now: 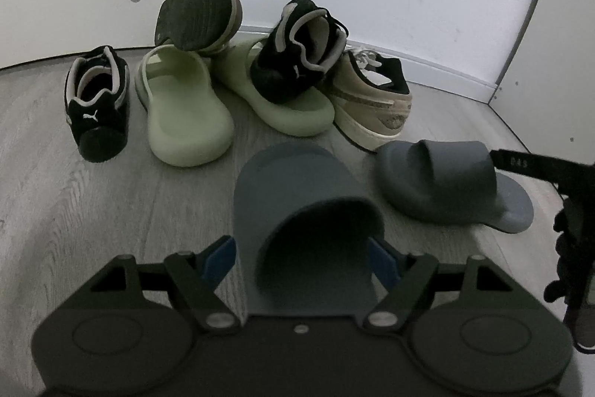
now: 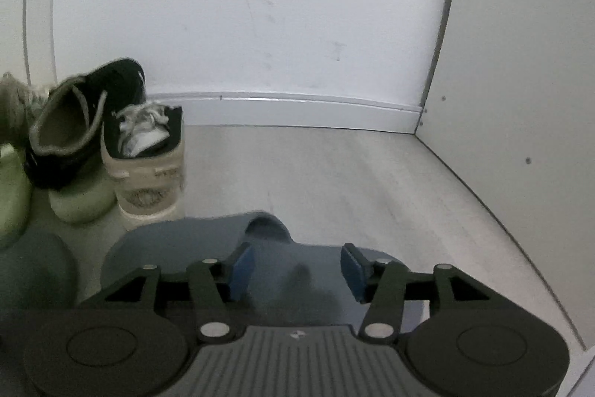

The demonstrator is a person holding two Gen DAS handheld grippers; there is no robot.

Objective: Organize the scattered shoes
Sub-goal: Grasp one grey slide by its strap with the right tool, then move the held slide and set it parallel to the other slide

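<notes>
Step in hand: pairing the two grey-blue foam slides on the pale wood-grain floor (image 1: 74, 211), judging by how they lie.
Left gripper (image 1: 303, 257): clamped across the near grey-blue foam slide (image 1: 297, 188), blue pads pressed to both sides of its strap, toe pointing at the far wall.
Right gripper (image 2: 295, 266): jaws part-open, pads standing clear either side of the second grey-blue foam slide (image 2: 178, 240); nothing gripped.
Second slide: flat on the floor, just right of the held one, lying crosswise to it.
Doing it well: lower the held slide until its sole is flat, parallel to its mate and toes the same way, then release; the mate probably needs turning first.
Free space: bare floor on the right, up to the white skirting (image 2: 297, 110).
Pile at the far left: two pale green foam slides (image 1: 182, 110), a black suede trainer (image 1: 96, 103) standing alone, another atop a green slide, a beige leather sneaker (image 1: 372, 99), one upturned sole.
Risk: a sweep to the left could nudge the beige sneaker.
</notes>
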